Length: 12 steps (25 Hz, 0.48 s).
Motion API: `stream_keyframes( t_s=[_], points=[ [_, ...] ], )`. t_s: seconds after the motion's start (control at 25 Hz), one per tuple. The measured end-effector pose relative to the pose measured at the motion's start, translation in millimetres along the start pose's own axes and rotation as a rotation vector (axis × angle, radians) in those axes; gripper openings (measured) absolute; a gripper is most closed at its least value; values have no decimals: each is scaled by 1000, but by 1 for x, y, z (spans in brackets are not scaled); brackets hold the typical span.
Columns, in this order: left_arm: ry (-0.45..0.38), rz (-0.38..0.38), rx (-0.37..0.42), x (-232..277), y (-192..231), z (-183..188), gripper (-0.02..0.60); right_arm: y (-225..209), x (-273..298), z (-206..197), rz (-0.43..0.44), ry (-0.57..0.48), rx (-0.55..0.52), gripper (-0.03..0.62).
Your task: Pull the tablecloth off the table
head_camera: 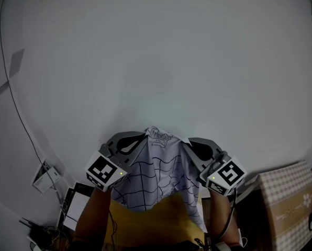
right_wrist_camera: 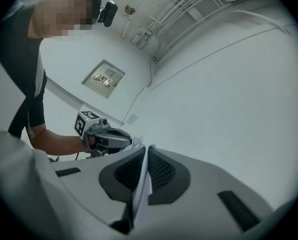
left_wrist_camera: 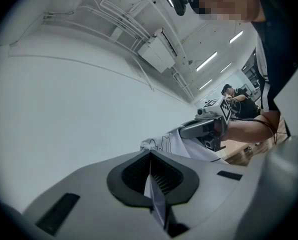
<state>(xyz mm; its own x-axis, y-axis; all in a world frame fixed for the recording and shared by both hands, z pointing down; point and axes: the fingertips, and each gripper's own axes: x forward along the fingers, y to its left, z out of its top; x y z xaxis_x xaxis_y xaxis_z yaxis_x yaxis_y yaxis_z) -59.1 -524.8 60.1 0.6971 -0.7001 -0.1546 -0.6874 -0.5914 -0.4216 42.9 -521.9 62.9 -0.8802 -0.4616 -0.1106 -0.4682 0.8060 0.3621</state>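
The line-printed tablecloth (head_camera: 156,171) is held aloft before a pale wall (head_camera: 156,61), its upper edge stretched between the left tool (head_camera: 130,141) and the right tool (head_camera: 196,147), both clamped shut on the fabric, while the rest hangs down over what is perhaps the yellow surface (head_camera: 151,226).

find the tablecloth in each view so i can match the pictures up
Head view: the tablecloth is at lower centre, hanging between the left gripper and the right gripper.
Left gripper view: a thin fold of the tablecloth is at bottom centre, pinched in the shut jaws; more is bunched right of centre.
Right gripper view: a fold of the tablecloth is at bottom centre, pinched in the shut jaws.
Shared landmark: the plain white wall behind.
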Motion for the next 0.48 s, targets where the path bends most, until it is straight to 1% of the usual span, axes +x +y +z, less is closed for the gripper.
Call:
stream_keyframes(
  t_s=[0.08,0.2,0.32,0.48],
  points=[
    [-16,9,17,-2,1,9,11,2,-1,11,-1,-16,-21,20],
    [-21,21,21,-3,-2,10,12,4,-3,11,-7,-48,-34,20],
    [-60,26,17,-10,-4,26,11,9,-8,30,-13,-85,-45,20],
    [-76,23,49,-16,-6,40,12,14,-11,48,-21,-118,-80,20]
  ],
)
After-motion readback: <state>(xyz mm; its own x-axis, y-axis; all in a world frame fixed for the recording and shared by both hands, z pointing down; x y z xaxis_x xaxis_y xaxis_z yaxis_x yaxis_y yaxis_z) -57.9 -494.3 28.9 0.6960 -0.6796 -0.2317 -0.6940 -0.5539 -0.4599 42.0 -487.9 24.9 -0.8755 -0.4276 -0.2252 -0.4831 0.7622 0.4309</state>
